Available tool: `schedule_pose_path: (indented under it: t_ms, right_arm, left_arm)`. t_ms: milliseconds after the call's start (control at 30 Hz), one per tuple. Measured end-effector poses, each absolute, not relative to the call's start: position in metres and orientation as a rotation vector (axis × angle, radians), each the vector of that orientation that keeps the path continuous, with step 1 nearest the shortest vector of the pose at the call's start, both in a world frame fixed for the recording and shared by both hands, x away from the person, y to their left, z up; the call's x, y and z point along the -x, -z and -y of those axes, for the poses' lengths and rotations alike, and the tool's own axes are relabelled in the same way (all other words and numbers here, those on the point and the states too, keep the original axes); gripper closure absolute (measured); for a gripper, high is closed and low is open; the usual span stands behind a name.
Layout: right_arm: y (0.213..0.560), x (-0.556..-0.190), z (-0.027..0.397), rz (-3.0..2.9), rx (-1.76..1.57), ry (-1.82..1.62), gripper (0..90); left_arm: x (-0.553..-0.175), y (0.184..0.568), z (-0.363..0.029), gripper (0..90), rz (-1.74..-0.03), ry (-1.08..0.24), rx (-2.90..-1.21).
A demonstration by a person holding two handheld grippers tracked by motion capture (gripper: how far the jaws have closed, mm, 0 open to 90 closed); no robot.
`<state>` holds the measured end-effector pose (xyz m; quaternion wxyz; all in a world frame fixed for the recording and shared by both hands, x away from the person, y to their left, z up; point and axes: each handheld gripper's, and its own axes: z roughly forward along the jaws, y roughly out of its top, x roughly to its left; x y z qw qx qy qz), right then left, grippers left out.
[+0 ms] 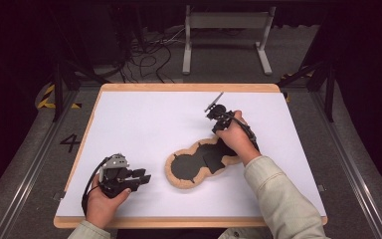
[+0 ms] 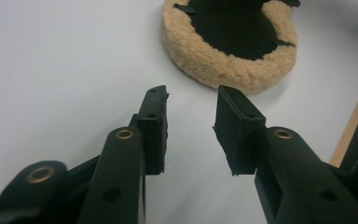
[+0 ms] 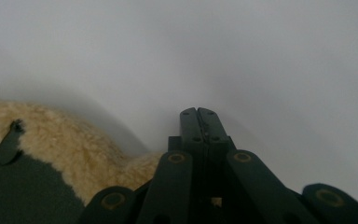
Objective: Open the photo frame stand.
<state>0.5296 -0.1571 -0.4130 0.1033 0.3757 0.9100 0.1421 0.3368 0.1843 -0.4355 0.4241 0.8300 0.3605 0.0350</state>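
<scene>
On the white table (image 1: pixel 144 119), left claw nearer the fleece pad.
My left claw (image 2: pixel 191 121), pads apart and empty, faces the pad (image 1: pixel 201 162) lying to its right; right claw (image 3: pixel 199 122), pressed together, hovers beyond the pad's far-right end.

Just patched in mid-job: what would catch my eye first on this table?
A tan, fleecy pad with black inner panels lies near the middle of the white table, shaped like two joined rounds. The right gripper, jaws shut on nothing, sits just beyond its far end, with that hand over the pad. The left gripper, jaws apart and empty, points at the pad's near round from the left.
</scene>
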Motion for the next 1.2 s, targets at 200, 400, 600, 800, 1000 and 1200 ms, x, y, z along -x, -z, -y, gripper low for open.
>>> schedule_pose_path:
  t_ms: [200,400,600,800,1000,1200]
  right_arm:
    - [0.412,-0.52,0.172,-2.719,-1.174,-0.419,90.0]
    - [0.401,-0.505,0.187,-2.596,-1.125,-0.571,90.0]
    - [0.392,-0.491,0.213,-2.537,-1.141,-0.646,90.0]
    - [0.388,-0.475,0.244,-2.467,-1.196,-0.707,90.0]
    - [0.386,-0.461,0.268,-2.427,-1.245,-0.743,90.0]
    - [0.388,-0.452,0.287,-2.385,-1.305,-0.769,90.0]
  left_arm:
    - [-0.339,0.434,-0.175,68.4,-0.852,-0.054,-2.089]
    - [-0.338,0.434,-0.154,69.3,-0.783,-0.011,-2.116]
    - [-0.335,0.433,-0.126,70.1,-0.67,0.038,-2.159]
    - [-0.331,0.438,-0.097,68.7,-0.577,0.101,-2.23]
    - [-0.332,0.444,-0.073,69.2,-0.493,0.127,-2.295]
    - [-0.336,0.449,-0.063,76.5,-0.515,0.074,-2.331]
